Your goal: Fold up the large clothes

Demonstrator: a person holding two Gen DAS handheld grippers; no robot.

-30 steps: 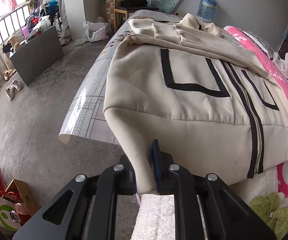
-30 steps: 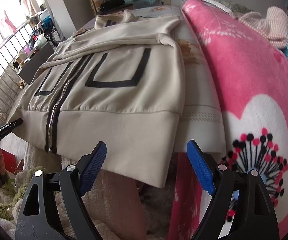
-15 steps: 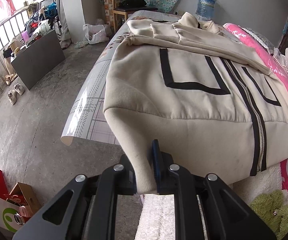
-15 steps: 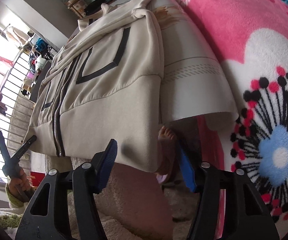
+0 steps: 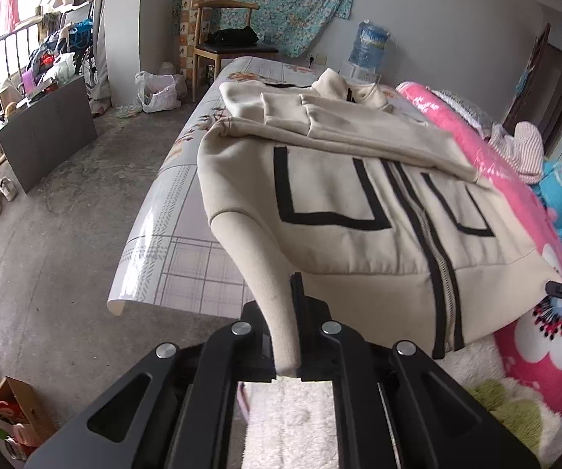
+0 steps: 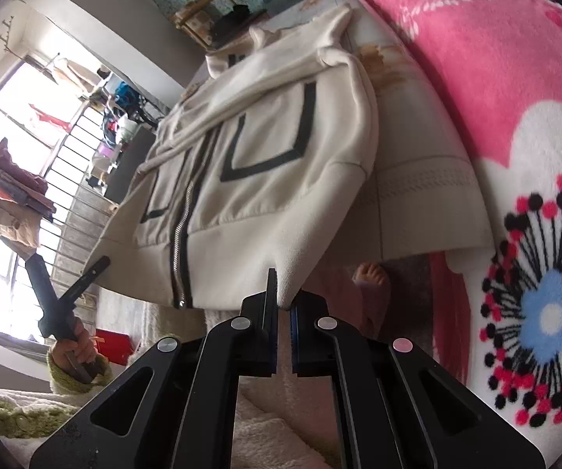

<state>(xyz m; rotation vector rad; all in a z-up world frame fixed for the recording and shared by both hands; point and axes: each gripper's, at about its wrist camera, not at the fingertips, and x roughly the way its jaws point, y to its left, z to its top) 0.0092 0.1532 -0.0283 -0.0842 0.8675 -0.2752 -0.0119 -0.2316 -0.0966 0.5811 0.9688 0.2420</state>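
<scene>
Cream fleece jacket (image 5: 359,203) with black stripe trim and a central zip is lying front-up across the bed's patterned sheet (image 5: 179,250), its hem band hanging over the near edge. Sleeves are lying folded across the chest, collar toward the far end.

Left gripper (image 5: 286,336) is clamping the hem band at one bottom corner: jaws nearly together, fabric pinched between them and lifting into a raised ridge above the sheet. Right gripper (image 6: 282,312) is biting the opposite bottom corner of the hem; its jaws have just been closing from a wide spread, and now the corner tip is sitting between the blue pads (image 6: 292,318), held tight. In the right wrist view the jacket is appearing strongly tilted.

In the right wrist view the left gripper is showing at the far left, held by a hand (image 6: 74,351) in a green knitted cuff. In the left wrist view the right gripper's tip is just entering at the right edge.

Pink flowered blanket (image 6: 515,117) is lying beside the jacket on the bed, touching the sheet. Wooden chair (image 5: 222,35) and a water bottle (image 5: 368,47) are standing beyond the bed's far end. Concrete floor (image 5: 66,234) is running alongside.
</scene>
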